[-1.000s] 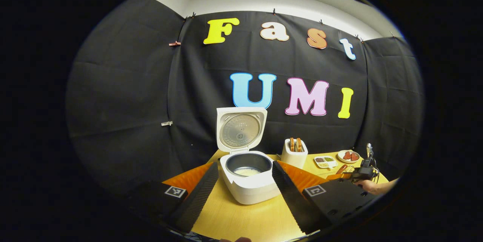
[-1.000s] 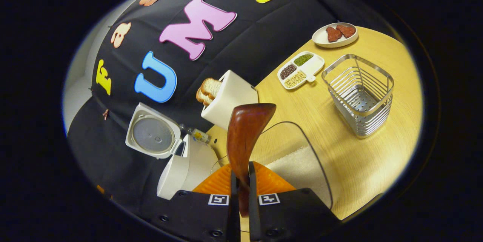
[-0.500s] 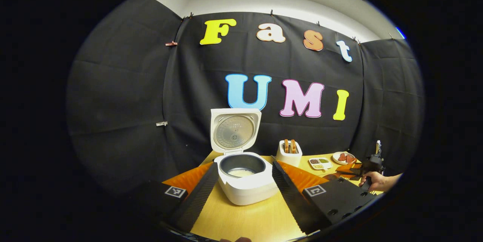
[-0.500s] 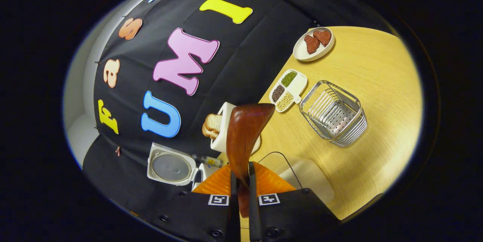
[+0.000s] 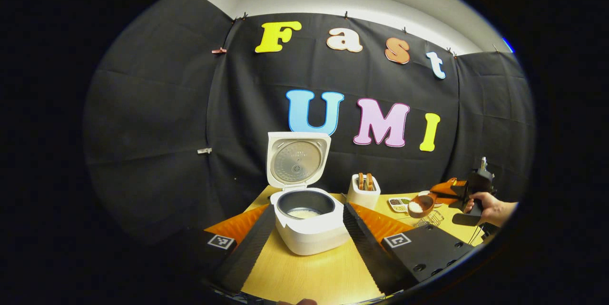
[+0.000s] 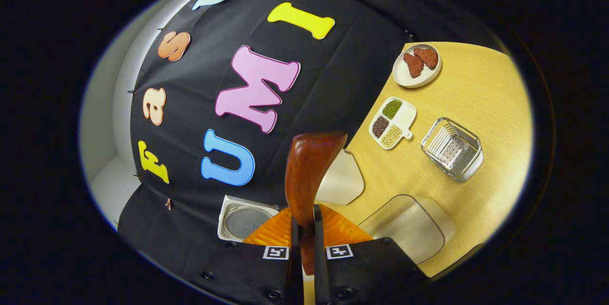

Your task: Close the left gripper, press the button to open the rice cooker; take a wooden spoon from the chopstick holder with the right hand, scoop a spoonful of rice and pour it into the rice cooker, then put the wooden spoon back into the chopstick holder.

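The white rice cooker [image 5: 314, 241] stands with its lid [image 5: 298, 160] up and some rice in its pot. My left gripper [image 5: 309, 207] is open, one finger on each side of the cooker and short of it. At the far right a hand [image 5: 492, 210] holds my right gripper [image 5: 468, 191] above the table, with the wooden spoon [image 5: 419, 205] carrying white rice. In the right gripper view, my right gripper [image 6: 304, 229] is shut on the spoon's handle and the bowl of the spoon [image 6: 311, 167] faces away. The metal chopstick holder [image 6: 452, 155] stands on the table. The cooker's lid [image 6: 242, 219] shows low left.
A clear container of rice [image 6: 409, 229] lies below the right gripper. A white toaster [image 6: 340, 181] with bread sits between it and the cooker. A divided seed dish [image 6: 392, 123] and a plate with red pieces [image 6: 417, 64] are near the back wall.
The right gripper has risen from the rice container with the spoon, which now holds rice; table objects look smaller from it. The left gripper has barely moved.
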